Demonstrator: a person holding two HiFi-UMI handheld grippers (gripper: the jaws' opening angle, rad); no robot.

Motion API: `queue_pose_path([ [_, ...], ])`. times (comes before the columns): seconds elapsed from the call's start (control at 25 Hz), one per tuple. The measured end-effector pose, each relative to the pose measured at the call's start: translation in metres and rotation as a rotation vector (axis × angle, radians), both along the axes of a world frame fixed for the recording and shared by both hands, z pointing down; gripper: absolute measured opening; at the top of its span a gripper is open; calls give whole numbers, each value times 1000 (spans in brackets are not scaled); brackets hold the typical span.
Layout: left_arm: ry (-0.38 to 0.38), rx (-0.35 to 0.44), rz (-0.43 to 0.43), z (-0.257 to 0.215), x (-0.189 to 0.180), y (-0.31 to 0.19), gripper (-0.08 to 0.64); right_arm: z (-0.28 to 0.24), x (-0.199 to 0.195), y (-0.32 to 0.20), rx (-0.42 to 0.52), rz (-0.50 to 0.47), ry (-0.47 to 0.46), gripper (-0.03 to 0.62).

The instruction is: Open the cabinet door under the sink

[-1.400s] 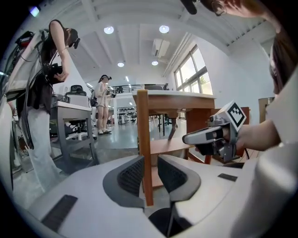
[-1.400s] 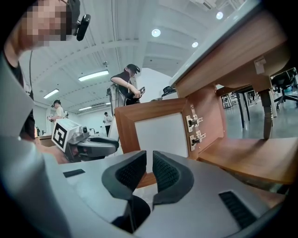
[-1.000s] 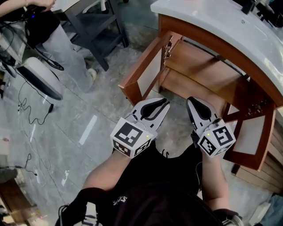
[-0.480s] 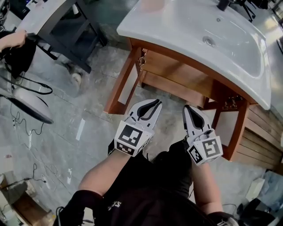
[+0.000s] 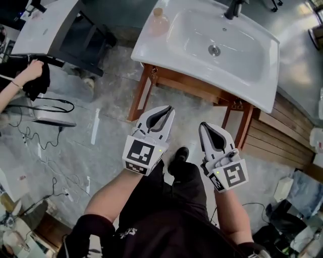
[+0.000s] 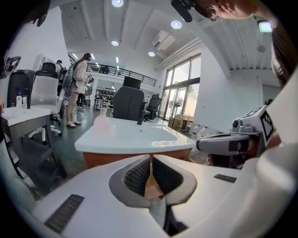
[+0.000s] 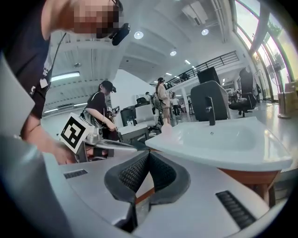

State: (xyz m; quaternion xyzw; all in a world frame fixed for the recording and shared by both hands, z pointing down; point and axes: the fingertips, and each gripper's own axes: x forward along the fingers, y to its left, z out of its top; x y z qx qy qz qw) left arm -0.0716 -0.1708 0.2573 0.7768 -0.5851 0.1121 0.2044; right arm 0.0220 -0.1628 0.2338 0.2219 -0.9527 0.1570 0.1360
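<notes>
The sink is gleaming smooth, glossy white, like ceramic, with a shiny metal drain glinting in its bowl. Beneath it the cabinet is showing reddish-brown wood with a soft sheen, and the floor is looking like polished, mottled grey stone.

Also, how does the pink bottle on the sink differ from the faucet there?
Colour: the bottle is pale pink; the faucet is black. Shape: the bottle is rounded, the faucet slim and straight. Place: the bottle stands at the left corner of the sink, the faucet at the middle of its back edge. Both stand upright on the white sink's rim.
</notes>
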Motion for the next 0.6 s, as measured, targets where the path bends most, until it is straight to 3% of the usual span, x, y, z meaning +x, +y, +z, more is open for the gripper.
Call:
queue_pose_path([
  [0.2, 0, 30, 5, -76, 14, -7, 31, -78, 20, -7, 13, 39, -37, 12],
  [0.6, -32, 66, -38, -151, 55, -1, 29, -158, 75, -13, 73, 130, -103, 12],
])
